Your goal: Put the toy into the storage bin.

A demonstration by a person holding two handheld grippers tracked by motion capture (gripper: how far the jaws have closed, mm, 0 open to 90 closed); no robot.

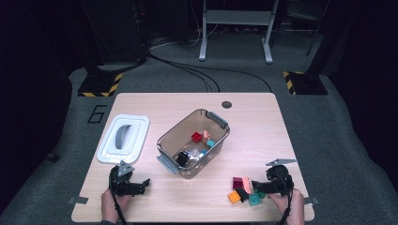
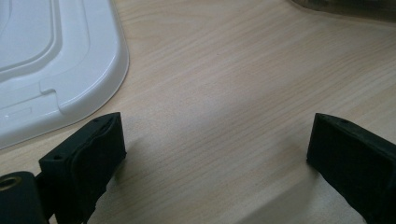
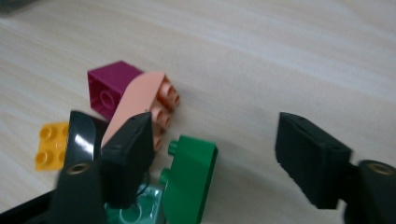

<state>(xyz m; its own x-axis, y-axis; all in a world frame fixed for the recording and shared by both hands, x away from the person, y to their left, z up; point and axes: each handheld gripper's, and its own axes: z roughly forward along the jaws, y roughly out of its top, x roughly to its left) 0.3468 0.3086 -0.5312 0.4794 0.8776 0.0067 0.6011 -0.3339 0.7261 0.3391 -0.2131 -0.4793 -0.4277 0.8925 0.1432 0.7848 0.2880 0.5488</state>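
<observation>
A small heap of toy bricks (image 1: 243, 190) lies near the table's front right corner. It holds a magenta brick (image 3: 109, 88), a peach sloped one (image 3: 144, 100), a yellow-orange one (image 3: 51, 144), a teal one (image 3: 135, 210), a glossy black piece (image 3: 81, 135) and a green brick (image 3: 191, 177). My right gripper (image 3: 215, 126) is low over the heap, also seen in the high view (image 1: 261, 186). The green brick stands between its jaws beside the left one, with a wide gap to the right one, so it is open. My left gripper (image 2: 219, 126) rests open over bare wood at the front left (image 1: 141, 184).
A clear plastic bin (image 1: 220, 123) sits at mid-table with a red brick (image 1: 196, 136) and a few other pieces inside. Its white lid (image 1: 123, 138) lies flat to the left, and its corner (image 2: 56, 70) is just beyond my left jaws. The table's front edge is close to both hands.
</observation>
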